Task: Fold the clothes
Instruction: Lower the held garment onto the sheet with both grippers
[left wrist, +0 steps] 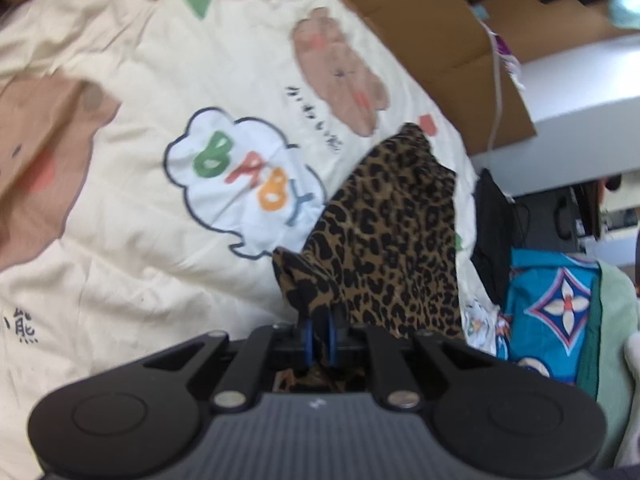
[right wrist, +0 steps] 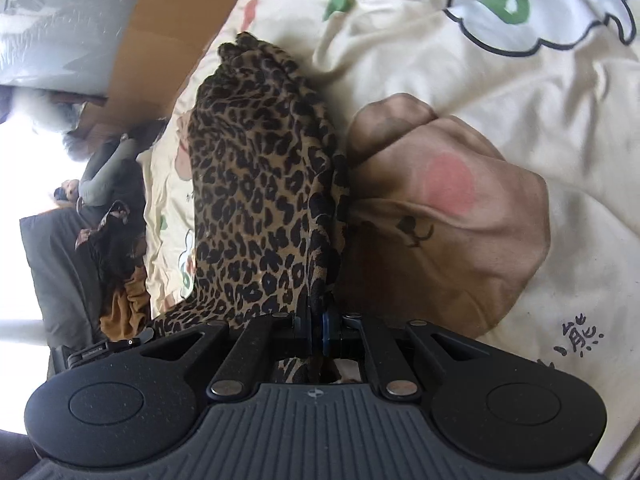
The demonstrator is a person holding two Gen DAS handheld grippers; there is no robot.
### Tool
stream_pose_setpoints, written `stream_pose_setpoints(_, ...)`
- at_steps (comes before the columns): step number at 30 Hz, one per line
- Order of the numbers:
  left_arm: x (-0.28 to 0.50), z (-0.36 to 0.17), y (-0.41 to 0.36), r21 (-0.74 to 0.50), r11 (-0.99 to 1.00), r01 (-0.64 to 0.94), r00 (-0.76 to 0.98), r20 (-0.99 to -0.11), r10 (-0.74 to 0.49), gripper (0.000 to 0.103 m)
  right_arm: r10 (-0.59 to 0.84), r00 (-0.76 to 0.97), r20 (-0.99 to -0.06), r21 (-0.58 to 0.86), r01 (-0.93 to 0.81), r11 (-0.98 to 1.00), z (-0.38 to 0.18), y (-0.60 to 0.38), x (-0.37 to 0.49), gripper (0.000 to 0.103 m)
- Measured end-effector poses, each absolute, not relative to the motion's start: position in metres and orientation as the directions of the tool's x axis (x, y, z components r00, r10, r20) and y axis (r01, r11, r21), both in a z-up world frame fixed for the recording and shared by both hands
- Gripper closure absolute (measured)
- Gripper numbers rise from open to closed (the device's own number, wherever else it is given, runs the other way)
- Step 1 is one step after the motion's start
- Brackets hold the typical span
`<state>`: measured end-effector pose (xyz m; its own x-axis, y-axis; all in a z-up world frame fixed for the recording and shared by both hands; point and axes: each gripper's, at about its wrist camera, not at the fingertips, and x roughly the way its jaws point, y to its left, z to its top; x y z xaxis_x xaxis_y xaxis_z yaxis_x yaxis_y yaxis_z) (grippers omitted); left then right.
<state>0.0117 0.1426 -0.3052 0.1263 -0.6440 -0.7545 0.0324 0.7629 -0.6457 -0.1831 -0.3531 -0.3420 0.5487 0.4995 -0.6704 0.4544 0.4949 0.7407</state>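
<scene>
While both grippers point down at the bed, we see each one pinching the same leopard-print garment. L gripper: blue pads nearly together w/ a bunched corner of the fabric clamped between them; rest of the cloth runs up and away over the cream duvet, just right of the "BABY" cloud print. R gripper: jaws pressed tight on an edge of the garment, fabric stretching away from the pads across the duvet, touching it beside a brown bear print. Garment looks gathered lengthwise, not flat; some folds hang below the jaws in both wrist views. Bkgd, left wrist view: cardboard past the far bed edge, blue patterned cloth and a dark item at right. Bkgd, right wrist view: cardboard, a pile of dark clothes at left, a person's grey sleeve near it, blurry.
</scene>
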Motion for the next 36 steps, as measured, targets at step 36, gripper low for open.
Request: stream_pose_setpoints(36, 0.129, -0.299, 0.083, -0.729, 0.683, -0.051, 0.326, -0.658, -0.679, 0.096, 0.374, 0.694, -0.616, 0.779, 0.466, 0.419, -0.331, -0.409, -0.064, 0.1)
